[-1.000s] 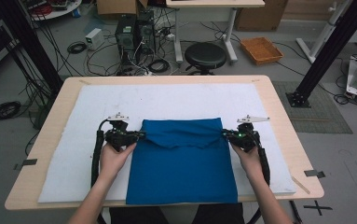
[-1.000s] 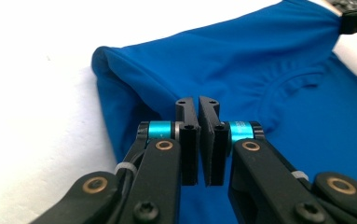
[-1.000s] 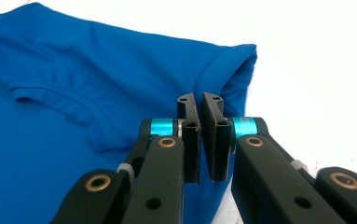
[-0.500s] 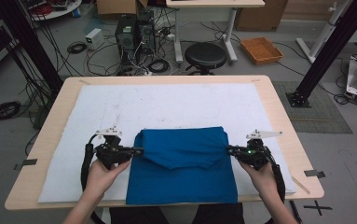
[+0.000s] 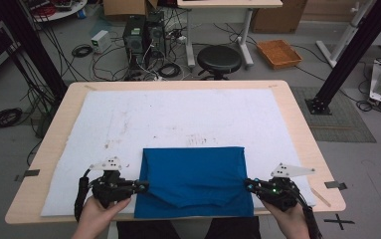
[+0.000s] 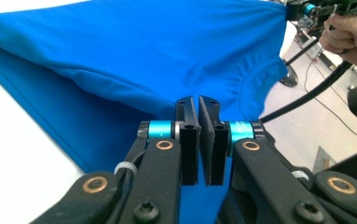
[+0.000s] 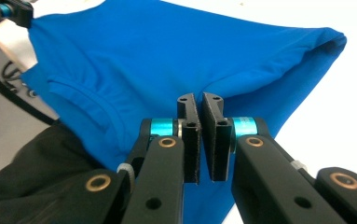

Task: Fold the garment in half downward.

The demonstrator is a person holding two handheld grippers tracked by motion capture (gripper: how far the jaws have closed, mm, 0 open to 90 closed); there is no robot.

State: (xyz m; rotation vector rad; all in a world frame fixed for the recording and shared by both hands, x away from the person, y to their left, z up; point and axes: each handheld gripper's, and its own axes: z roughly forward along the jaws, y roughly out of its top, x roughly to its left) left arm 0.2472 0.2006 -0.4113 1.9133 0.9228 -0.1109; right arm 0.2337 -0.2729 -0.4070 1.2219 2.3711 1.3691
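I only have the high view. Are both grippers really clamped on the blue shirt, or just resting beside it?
Observer: Clamped. In the left gripper view the left gripper has its fingers shut on a pinch of the blue shirt.
Operator: And the right?
Observer: Same. The right gripper is shut on the shirt's other edge, with the fabric bunched at its tips.
Operator: Which part is folded over toward me?
Observer: The neck end. The ribbed collar shows in the right gripper view, facing up on the top layer.
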